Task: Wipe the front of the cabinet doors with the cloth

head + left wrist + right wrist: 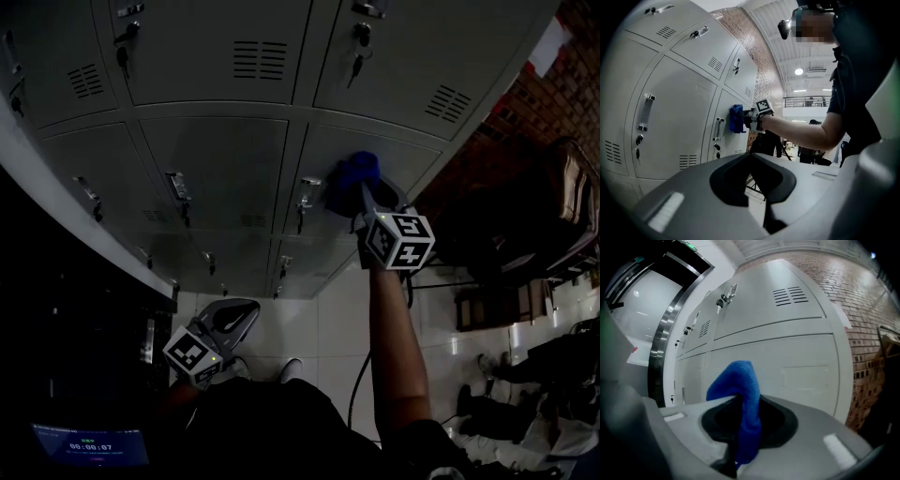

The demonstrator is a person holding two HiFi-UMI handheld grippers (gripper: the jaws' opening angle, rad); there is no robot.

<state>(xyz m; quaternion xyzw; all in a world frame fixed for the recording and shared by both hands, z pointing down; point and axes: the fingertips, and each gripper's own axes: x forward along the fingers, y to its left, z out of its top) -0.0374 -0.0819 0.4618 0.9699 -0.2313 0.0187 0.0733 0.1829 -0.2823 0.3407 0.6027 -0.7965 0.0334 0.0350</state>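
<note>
Left hand-held gripper (pixel 242 317): clenched, empty. Right hand-held gripper (pixel 367 204): grasping cloth (pixel 354 173) against cabinet door (pixel 398 152); likely mid-wipe; next, sweep across.

The setting reads as a locker area inside a large, hall-like building. A bank of grey metal cabinet doors (pixel 211 169) stands in stacked rows. Each door has louvred vents (pixel 261 58) and a bar handle (pixel 178 185), and some have a key (pixel 357 64) hanging in the lock. A bare brick wall (pixel 867 301) runs off beside them, and the floor (pixel 342 319) is pale glossy tile. The left gripper view shows a high ribbed ceiling (pixel 783 47) with round lamps (pixel 799 71), a railed upper gallery (pixel 806 100), and people (pixel 808 152) farther back in the open space.
</note>
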